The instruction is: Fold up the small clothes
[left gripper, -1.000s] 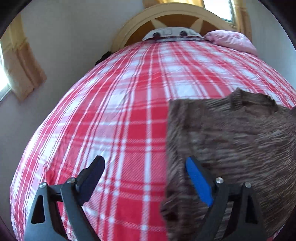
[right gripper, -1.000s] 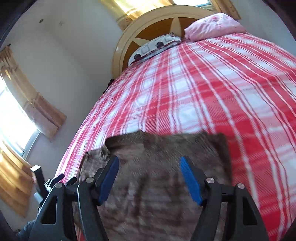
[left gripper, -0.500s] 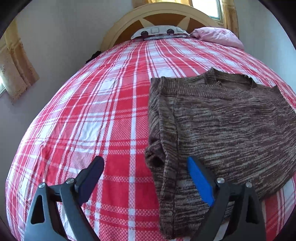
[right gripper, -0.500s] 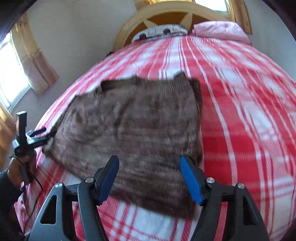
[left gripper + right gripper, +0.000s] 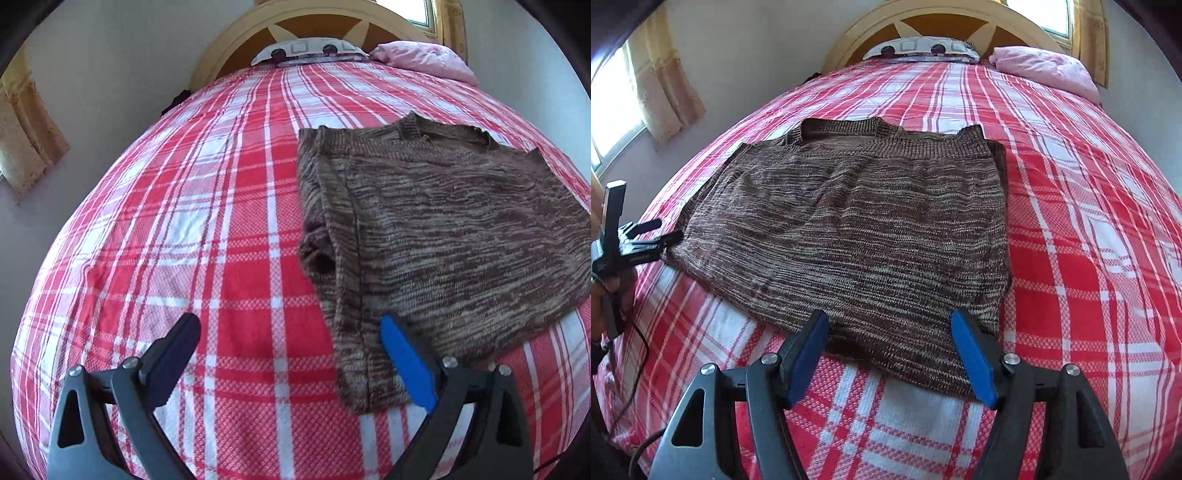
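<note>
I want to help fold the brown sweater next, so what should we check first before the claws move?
1. Brown sweater lying flat on the plaid bedspread: ok.
2. Sleeve on the left claw's side tucked over neatly: not ok, it is bunched.
3. Left claw open and holding nothing: ok.
4. Right claw open and holding nothing: ok.
5. Near hem within view for a pinch: ok.
6. Sleeve at the far right edge smooth: cannot tell.
</note>
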{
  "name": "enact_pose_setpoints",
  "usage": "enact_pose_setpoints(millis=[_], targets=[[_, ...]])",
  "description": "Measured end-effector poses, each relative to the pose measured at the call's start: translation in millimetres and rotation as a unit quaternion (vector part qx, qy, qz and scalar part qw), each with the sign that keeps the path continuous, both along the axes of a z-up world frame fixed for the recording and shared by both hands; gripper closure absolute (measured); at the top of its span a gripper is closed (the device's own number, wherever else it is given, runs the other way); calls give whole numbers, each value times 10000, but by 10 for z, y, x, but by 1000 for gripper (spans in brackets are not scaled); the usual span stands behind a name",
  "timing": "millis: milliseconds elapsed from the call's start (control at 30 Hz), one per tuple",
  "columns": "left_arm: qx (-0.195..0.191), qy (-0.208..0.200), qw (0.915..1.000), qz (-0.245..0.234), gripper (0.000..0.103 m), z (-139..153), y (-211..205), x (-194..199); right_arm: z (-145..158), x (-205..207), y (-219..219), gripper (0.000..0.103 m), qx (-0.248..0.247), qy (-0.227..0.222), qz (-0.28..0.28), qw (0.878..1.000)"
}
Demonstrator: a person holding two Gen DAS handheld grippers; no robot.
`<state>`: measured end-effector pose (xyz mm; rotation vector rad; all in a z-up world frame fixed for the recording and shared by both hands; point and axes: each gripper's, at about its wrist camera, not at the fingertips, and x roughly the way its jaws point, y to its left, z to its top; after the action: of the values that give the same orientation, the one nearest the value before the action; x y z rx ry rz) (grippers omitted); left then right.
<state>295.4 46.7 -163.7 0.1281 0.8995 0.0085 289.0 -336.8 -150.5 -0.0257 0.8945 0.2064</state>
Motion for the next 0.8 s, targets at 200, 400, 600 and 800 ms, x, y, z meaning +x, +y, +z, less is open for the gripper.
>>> enact_pose_setpoints(millis=[200, 400, 600, 800], targets=[[-174, -109, 9984, 536, 3, 42, 443, -12, 187, -102, 388, 33, -144, -226, 251, 9993], [-362, 98, 9950, 921, 3, -65, 748, -33, 198, -131, 1199, 33, -570, -432, 1016, 9922], [-230, 4, 9961, 849, 3, -50, 758, -117, 107, -131, 2040, 33, -1097, -753, 1632, 9776], [-289, 83, 9963, 810, 3, -67, 786, -88, -24, -196, 2659, 33, -1867, -1239, 2120, 9512]])
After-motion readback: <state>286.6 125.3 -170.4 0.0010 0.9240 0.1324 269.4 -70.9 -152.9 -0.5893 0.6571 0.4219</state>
